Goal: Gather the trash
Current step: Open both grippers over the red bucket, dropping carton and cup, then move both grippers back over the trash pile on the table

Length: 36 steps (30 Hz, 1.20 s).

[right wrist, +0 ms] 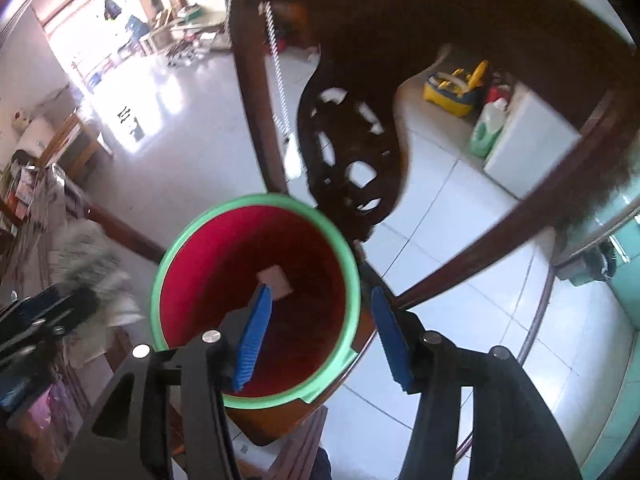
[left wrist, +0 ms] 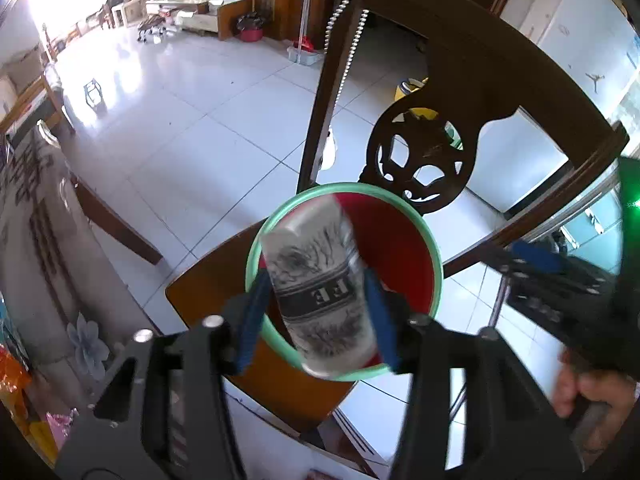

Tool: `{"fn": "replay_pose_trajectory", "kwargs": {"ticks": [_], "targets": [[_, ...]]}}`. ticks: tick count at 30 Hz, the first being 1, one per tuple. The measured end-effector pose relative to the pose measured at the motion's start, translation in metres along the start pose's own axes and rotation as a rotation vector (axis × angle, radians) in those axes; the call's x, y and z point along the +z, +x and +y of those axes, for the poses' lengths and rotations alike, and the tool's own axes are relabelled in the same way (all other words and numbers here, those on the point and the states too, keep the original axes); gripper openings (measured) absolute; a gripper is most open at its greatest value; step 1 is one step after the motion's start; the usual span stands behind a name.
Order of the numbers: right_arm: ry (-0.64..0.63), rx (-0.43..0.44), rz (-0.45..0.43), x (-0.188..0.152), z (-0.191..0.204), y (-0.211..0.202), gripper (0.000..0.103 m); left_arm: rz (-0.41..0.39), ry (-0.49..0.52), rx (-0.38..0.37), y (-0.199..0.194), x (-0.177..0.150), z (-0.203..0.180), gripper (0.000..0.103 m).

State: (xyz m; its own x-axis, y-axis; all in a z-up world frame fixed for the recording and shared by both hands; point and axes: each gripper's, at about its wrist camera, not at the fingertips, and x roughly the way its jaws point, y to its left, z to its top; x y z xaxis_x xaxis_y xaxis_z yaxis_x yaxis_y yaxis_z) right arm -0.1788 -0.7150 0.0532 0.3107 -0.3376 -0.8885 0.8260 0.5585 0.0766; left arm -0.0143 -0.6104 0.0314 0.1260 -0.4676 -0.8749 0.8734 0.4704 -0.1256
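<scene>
A red bucket (left wrist: 400, 248) with a green rim stands on a wooden chair seat (left wrist: 208, 280). My left gripper (left wrist: 316, 280) hovers over it, jaws apart. A blurred paper cup (left wrist: 320, 280) with a black-and-white print hangs tilted between the blue pads, with a thin gap at the left pad. My right gripper (right wrist: 320, 294) is open and empty above the bucket (right wrist: 256, 272). A pinkish scrap (right wrist: 276, 280) lies on the bucket's bottom. In the right wrist view the cup (right wrist: 88, 256) is a grey blur at the left, by the left gripper (right wrist: 40, 312).
The dark carved chair back (left wrist: 416, 160) rises just behind the bucket. A cluttered table (left wrist: 44, 240) runs along the left. A hand (left wrist: 580, 392) holds the right gripper (left wrist: 552, 276). Beyond lie white floor tiles (left wrist: 180, 120), a yellow tub (right wrist: 452, 92) and a green jug (right wrist: 488, 128).
</scene>
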Motion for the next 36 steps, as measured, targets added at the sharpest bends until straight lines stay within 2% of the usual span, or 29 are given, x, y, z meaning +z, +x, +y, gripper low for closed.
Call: {"fn": "replay_pose_trajectory", "kwargs": {"ticks": [1, 5, 8, 13, 18, 21, 25, 30, 36], "targets": [[-0.001, -0.007, -0.014, 0.001, -0.001, -0.006, 0.051, -0.004, 0.003, -0.002, 0.000, 0.001, -0.003, 0.066], [-0.003, -0.021, -0.056, 0.004, -0.001, -0.029, 0.051, -0.033, 0.016, -0.012, -0.013, 0.002, -0.007, 0.066], [-0.025, 0.002, -0.090, 0.008, 0.011, -0.045, 0.052, -0.097, -0.009, 0.004, -0.045, -0.001, 0.003, 0.066], [-0.088, 0.050, -0.128, 0.011, 0.052, -0.067, 0.052, -0.197, -0.118, 0.049, -0.111, -0.018, 0.044, 0.066], [-0.204, 0.137, -0.136, -0.002, 0.120, -0.088, 0.053, -0.282, -0.239, 0.111, -0.179, -0.051, 0.096, 0.067], [-0.297, 0.189, -0.127, -0.019, 0.168, -0.096, 0.053, -0.315, -0.311, 0.174, -0.218, -0.086, 0.132, 0.069], [-0.412, 0.259, -0.106, -0.051, 0.228, -0.105, 0.053, -0.316, -0.401, 0.263, -0.253, -0.138, 0.177, 0.069], [-0.583, 0.346, -0.047, -0.102, 0.311, -0.114, 0.053, -0.281, -0.541, 0.394, -0.285, -0.217, 0.237, 0.069], [-0.814, 0.469, -0.002, -0.149, 0.410, -0.117, 0.053, -0.236, -0.747, 0.500, -0.314, -0.302, 0.307, 0.069]]}}
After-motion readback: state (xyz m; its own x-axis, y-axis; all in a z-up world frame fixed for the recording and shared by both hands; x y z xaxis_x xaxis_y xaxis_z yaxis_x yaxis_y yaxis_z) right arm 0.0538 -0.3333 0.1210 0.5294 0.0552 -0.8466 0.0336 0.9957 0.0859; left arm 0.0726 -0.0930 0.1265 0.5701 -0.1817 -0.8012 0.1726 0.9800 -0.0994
